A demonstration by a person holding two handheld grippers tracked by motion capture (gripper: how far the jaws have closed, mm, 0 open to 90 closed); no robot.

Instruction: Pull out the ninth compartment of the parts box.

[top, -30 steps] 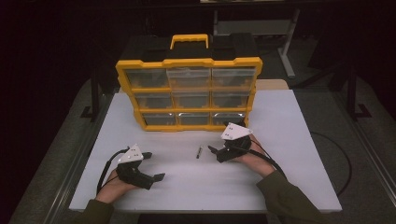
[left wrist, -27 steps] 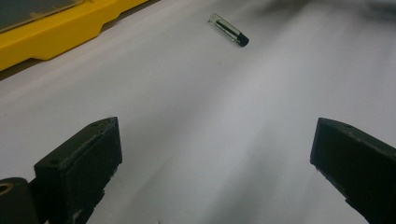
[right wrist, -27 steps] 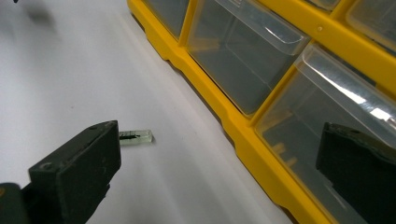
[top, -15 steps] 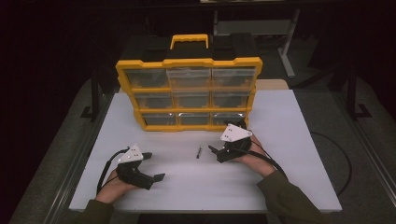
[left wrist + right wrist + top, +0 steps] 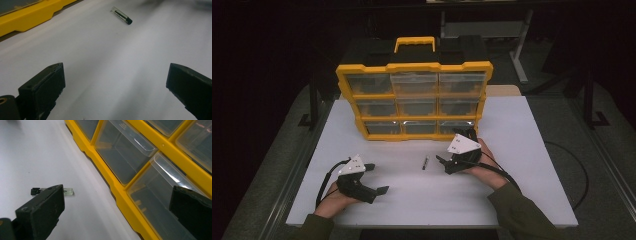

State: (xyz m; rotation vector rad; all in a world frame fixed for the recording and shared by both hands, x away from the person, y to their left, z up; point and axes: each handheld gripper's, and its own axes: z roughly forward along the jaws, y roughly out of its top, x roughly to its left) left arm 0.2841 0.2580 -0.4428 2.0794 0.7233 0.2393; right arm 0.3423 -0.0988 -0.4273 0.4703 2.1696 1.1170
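Pen-like small tube (image 5: 425, 162), clear with a black cap, lies on our white matte surface (image 5: 522, 130) between both grippers, touching neither. Our left gripper (image 5: 379, 180) and right gripper (image 5: 443, 164) hold their blocky black jaws wide apart, empty. Beyond stands the yellow plastic organizer (image 5: 414, 66) with clear drawers.

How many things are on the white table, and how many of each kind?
Yellow drawer organizer: 1
Clear drawers in it: 9
Small clear tube with a black end: 1
Grippers, left gripper and right gripper: 2
Total on the table, with the drawers counted as part of the organizer: 4
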